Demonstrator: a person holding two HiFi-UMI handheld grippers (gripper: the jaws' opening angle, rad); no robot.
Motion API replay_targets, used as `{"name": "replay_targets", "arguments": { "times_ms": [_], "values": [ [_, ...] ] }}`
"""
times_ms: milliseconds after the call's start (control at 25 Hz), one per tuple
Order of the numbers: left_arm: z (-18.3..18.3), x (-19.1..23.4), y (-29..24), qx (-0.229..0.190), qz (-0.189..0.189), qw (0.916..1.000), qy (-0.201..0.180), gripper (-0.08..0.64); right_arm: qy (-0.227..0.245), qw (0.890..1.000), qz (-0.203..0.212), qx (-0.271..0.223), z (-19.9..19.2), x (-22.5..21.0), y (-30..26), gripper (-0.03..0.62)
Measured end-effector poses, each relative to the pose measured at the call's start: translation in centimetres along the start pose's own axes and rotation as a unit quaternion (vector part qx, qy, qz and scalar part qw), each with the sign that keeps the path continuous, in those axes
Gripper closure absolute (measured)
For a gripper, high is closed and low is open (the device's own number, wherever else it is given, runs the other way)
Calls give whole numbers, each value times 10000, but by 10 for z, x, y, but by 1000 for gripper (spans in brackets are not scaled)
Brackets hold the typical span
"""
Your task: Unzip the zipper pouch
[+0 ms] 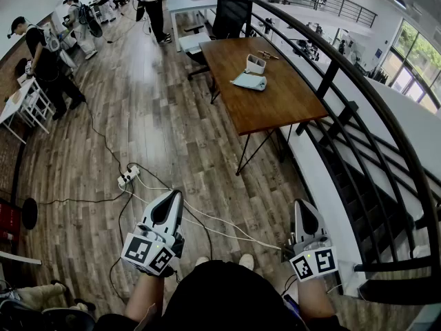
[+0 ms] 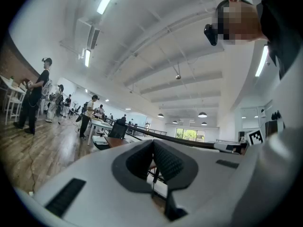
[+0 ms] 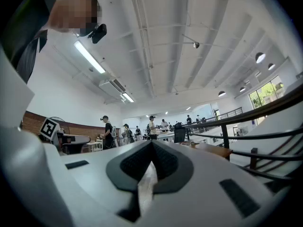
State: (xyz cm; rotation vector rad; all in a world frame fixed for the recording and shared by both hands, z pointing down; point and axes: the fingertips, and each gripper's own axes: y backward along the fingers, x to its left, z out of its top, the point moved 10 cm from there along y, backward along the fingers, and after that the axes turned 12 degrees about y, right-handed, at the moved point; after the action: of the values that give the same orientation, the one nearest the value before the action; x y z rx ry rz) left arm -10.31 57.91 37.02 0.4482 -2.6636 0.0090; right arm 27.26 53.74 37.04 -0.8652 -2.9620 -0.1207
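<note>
Head view: the left gripper (image 1: 176, 196) and the right gripper (image 1: 301, 204) are held low over a floor (image 1: 158, 116) of long wooden planks, well apart from each other. Each is seen as a pale, smooth, wedge-shaped shell that tapers to a point, with a cube of black-and-white square markers at its near end.

In the left gripper view, the 2 jaws are shown pressed together at their tips, their inner faces lined with a dark, finely ribbed surface, and nothing is pinched between them. In the right gripper view the same is seen: jaws brought together, ribbed dark lining, nothing held.

The pouch (image 1: 249, 81), flat, soft-edged and pale blue-white, is laid on the far half of a rectangular counter (image 1: 289, 105) with a brown wooden top and thin dark metal legs. It is well apart from both grippers. Whether its zipper is drawn cannot be told at this size. A small white open-topped container (image 1: 255, 63) is set just beside it.

Thin cables (image 1: 207, 226) are trailed in loops across the floor from a white power strip (image 1: 128, 177). A black metal railing (image 1: 344, 95) is curved past the counter's right side, and a black chair (image 1: 231, 12) is placed at its far end.
</note>
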Motion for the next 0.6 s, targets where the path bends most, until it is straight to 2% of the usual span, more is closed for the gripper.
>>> {"name": "replay_targets", "arguments": {
  "times_ms": [600],
  "values": [
    [4, 8, 14, -3, 23, 10000, 1, 546, -27, 10000, 22, 65, 0, 16, 3, 598]
  ]
}}
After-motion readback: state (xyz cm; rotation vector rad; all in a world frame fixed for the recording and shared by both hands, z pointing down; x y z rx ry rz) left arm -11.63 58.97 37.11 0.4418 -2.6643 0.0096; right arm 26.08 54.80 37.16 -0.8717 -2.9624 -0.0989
